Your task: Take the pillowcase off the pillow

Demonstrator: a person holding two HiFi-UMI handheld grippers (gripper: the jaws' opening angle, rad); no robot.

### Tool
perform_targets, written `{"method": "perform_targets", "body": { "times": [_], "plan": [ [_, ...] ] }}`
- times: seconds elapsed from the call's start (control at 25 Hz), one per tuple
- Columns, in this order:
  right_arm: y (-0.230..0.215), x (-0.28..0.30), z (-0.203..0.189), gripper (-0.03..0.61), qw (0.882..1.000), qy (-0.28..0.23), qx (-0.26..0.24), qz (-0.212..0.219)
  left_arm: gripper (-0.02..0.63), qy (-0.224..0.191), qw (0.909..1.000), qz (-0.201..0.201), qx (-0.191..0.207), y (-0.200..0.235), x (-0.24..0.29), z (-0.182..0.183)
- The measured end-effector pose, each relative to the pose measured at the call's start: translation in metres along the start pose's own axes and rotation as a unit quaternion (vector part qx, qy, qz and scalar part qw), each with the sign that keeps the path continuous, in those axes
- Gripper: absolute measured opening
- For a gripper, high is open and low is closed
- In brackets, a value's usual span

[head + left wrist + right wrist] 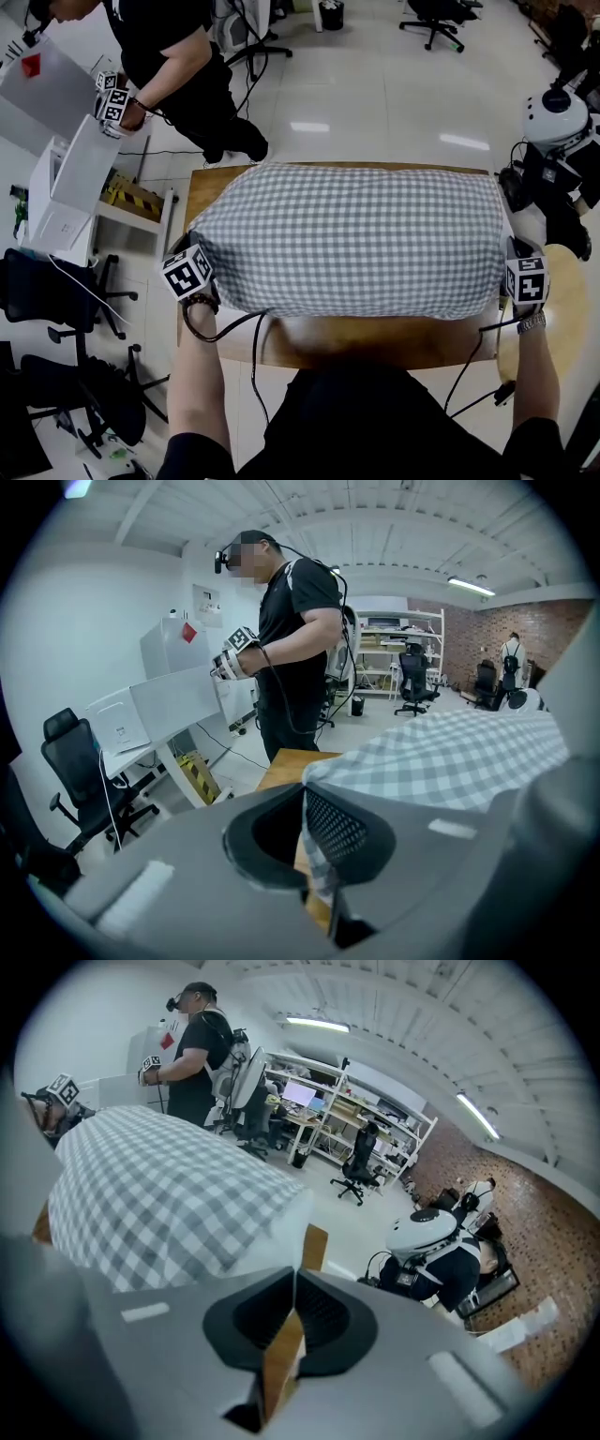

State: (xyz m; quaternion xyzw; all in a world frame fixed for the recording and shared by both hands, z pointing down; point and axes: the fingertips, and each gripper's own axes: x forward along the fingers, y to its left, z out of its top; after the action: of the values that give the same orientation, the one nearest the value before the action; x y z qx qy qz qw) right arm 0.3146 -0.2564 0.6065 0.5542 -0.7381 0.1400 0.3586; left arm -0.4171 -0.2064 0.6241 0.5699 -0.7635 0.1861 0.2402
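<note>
Now the left tool [305, 803] is clamped on the left corner of the checked pillowcase [356, 234]. The right tool [295, 1288] is closed on the white edge of the pillow [279, 1230], which lies across the table [375, 343].

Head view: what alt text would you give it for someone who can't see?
A pillow in a grey-checked pillowcase lies across a wooden table, the person's left gripper shut on the pillowcase's left end and right gripper on the white pillow edge at the right. Another person stands beyond the table.
</note>
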Motion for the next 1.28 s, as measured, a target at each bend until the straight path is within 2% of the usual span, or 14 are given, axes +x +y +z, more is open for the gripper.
{"method": "perform_targets", "body": {
  "times": [0.32,0.6,1.28],
  "plan": [
    [0.001,-0.021,-0.005,0.009,1.0,0.008,0.009,-0.025,0.006,-0.006,0.9998,0.003,-0.019,0.037,-0.009,-0.003],
    [-0.02,-0.033,-0.004,0.009,0.998,0.023,0.014,-0.051,0.006,-0.003,0.9996,0.006,-0.028,0.059,-0.011,0.009],
    [-0.056,-0.026,-0.03,0.009,0.994,0.056,0.049,-0.08,0.006,0.0,0.9995,0.016,-0.026,0.068,-0.005,0.01]
  ]
}}
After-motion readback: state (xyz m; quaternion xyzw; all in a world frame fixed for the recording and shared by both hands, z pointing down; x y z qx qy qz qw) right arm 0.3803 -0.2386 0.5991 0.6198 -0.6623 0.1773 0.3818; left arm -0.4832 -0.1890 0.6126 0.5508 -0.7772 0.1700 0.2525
